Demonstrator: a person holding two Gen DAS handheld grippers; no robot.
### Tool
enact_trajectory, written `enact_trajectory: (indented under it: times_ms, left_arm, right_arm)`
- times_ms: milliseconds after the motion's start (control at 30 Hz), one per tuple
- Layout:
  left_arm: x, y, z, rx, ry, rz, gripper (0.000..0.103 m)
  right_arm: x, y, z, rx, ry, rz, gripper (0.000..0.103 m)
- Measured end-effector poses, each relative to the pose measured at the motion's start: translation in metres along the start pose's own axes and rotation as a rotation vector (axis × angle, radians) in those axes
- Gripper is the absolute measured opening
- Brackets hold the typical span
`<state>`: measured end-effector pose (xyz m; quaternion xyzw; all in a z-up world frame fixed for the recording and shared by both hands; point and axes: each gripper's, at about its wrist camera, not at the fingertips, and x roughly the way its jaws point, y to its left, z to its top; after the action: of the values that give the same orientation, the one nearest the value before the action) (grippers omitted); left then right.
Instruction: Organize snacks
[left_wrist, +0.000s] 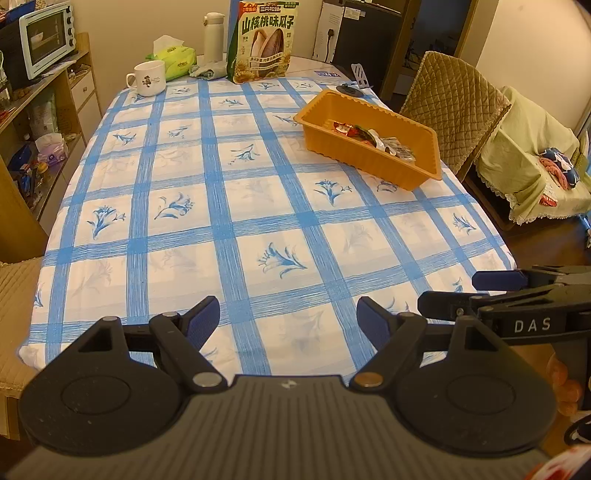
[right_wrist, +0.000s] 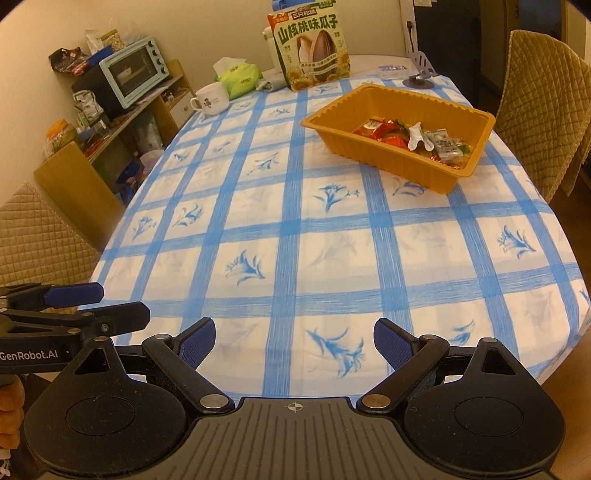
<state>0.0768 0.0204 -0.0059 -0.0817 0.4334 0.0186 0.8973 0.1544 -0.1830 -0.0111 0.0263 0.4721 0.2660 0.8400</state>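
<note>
Blue-and-white checked cloth with a flower print covers the dining table (left_wrist: 236, 206), seen from its near edge under warm indoor light. An orange plastic tray (right_wrist: 373, 147) sits on the far right part of the table, apart from everything else, and holds a loose heap of small wrapped snacks (right_wrist: 410, 138): red and orange packets toward its left, a white wrapper in the middle, grey and clear packets toward its right. At the far end of the table a large bag of sunflower seeds (right_wrist: 312, 51) stands upright. To its left lie a crumpled grey cloth (left_wrist: 208, 70), a green pack of tissues (left_wrist: 173, 61) and a white mug (left_wrist: 147, 78) with a small printed figure; a white flask (left_wrist: 214, 33) stands behind the cloth. A small phone stand (left_wrist: 360, 77) rests at the far right corner, beyond the tray. Both tools hover side by side over the near edge, well apart from the tray. The left gripper (left_wrist: 288, 319) has its blue-padded fingers spread wide with nothing between them; the right gripper (right_wrist: 294, 338) is likewise spread and holds nothing. Quilted chair covers (right_wrist: 543, 107) flank the table. A pale blue toaster oven (right_wrist: 135, 70) sits on a cluttered wooden shelf unit (right_wrist: 162, 99) against the left wall.
</note>
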Motion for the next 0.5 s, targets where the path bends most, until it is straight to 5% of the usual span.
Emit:
enact_trajectory:
  times_ms: [500]
  left_arm:
    - [-0.0020, 0.0031, -0.0007, 0.002, -0.004, -0.004, 0.080]
  right_arm:
    - [-0.0008, 0.0058, 0.0011, -0.002, -0.009, -0.011, 0.092]
